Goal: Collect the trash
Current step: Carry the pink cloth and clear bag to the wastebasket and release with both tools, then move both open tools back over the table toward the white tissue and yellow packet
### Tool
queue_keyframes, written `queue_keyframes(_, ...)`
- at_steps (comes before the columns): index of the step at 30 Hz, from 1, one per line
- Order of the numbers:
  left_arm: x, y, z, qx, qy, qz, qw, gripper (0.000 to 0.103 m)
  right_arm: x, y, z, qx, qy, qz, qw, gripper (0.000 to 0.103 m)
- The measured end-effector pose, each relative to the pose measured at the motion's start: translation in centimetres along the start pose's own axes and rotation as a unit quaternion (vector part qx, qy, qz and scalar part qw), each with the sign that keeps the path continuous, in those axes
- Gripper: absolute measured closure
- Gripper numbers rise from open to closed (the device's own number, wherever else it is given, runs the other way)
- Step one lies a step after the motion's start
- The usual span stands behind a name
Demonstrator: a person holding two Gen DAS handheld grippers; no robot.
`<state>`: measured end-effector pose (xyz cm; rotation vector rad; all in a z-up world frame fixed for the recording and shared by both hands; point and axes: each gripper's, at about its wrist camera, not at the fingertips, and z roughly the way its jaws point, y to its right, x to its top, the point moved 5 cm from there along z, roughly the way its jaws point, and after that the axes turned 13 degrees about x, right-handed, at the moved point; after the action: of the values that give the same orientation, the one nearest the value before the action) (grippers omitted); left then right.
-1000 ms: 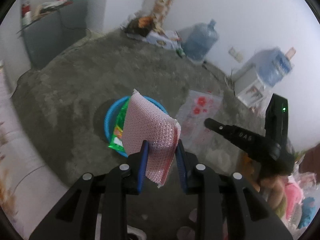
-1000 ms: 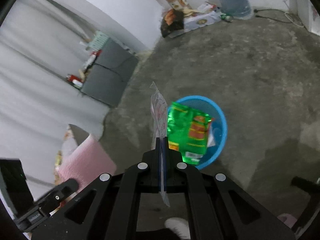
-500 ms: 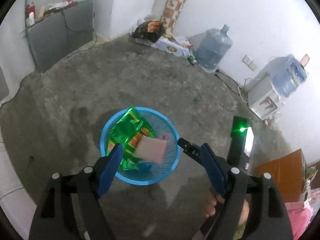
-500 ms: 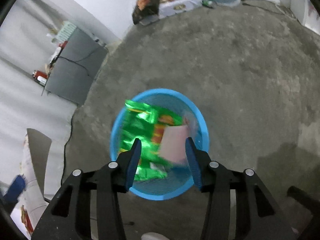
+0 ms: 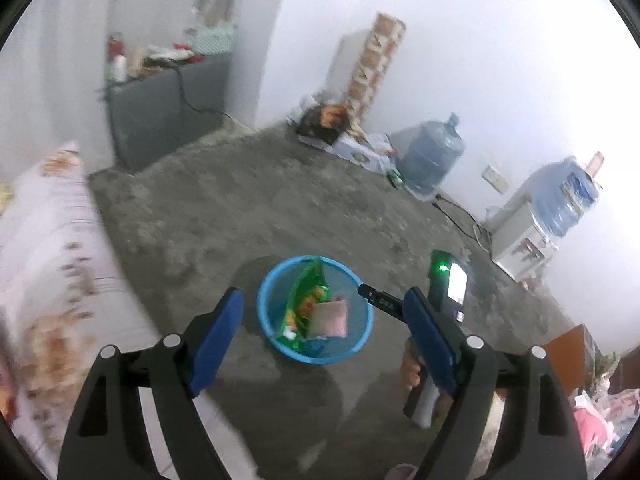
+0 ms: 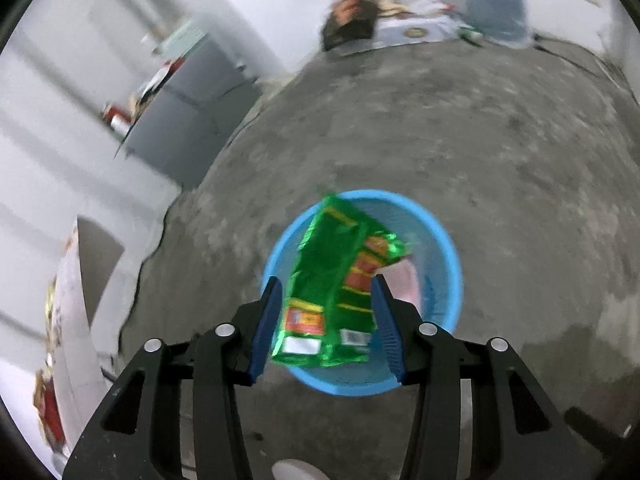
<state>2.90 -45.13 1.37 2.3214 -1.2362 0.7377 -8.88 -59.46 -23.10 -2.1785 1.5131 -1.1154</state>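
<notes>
Both pieces of trash have left the claws since a second ago: the pink pad (image 5: 331,319) now lies in the blue basket (image 5: 362,344) beside the green wrapper (image 6: 334,284). Left claw (image 5: 325,334) and right claw (image 6: 326,324) hang spread and empty, jaws widening (the thin clear wrapper is probably inside too, though blur hides it).

Bare concrete floor (image 5: 248,216) carrying a blue basket (image 5: 269,322), a water jug (image 5: 432,160), flattened cartons (image 5: 360,150).
</notes>
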Motion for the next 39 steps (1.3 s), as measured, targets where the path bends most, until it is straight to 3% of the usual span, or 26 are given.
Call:
queue_keyframes(4, -1.6, -5.1, -5.1, 0.017, 0.026, -0.027, 0.9992, 0.020, -0.6, -2.0, 4.9, -0.031, -0.049, -0.013, 0.998, 0.042)
queue_keyframes(10, -6.2, -14.3, -11.5, 0.087, 0.050, -0.092, 0.9907, 0.020, -1.5, -1.6, 12.3, -0.090, -0.109, 0.000, 0.990, 0.043)
queue_keyframes(13, -9.0, -19.1, -14.2, 0.125, 0.056, -0.136, 0.9812, 0.020, -1.9, -0.5, 14.3, -0.114, -0.127, 0.006, 0.985, 0.058)
queue_keyframes(15, -10.4, -21.4, -15.3, 0.142, 0.057, -0.160, 0.9752, 0.020, -2.1, -0.3, 15.2, -0.121, -0.137, 0.002, 0.983, 0.074)
queue_keyframes(17, -12.0, -24.1, -16.4, 0.169, 0.061, -0.188, 0.9655, 0.020, -2.3, 0.1, 15.7, -0.118, -0.144, -0.001, 0.982, 0.097)
queue_keyframes(19, -13.3, -26.1, -17.1, 0.197, 0.066, -0.210, 0.9552, 0.020, -2.4, 0.5, 15.5, -0.122, -0.140, -0.003, 0.983, 0.100)
queue_keyframes(22, -14.6, -28.2, -17.6, 0.219, 0.069, -0.231, 0.9455, 0.020, -2.2, 1.3, 14.2, -0.128, -0.124, -0.005, 0.984, 0.102)
queue_keyframes(27, -15.9, -30.2, -17.7, 0.222, 0.061, -0.244, 0.9420, 0.020, -2.7, 5.1, 13.2, -0.139, -0.115, 0.026, 0.983, 0.102)
queue_keyframes(32, -16.1, -30.9, -17.6, 0.223, 0.059, -0.251, 0.9402, 0.020, -3.5, 8.7, 14.7, -0.138, -0.118, 0.113, 0.977, 0.102)
queue_keyframes(39, -16.8, -32.0, -18.0, 0.226, 0.056, -0.269, 0.9345, 0.020, -4.2, 8.3, 18.4, -0.146, -0.136, 0.125, 0.972, 0.102)
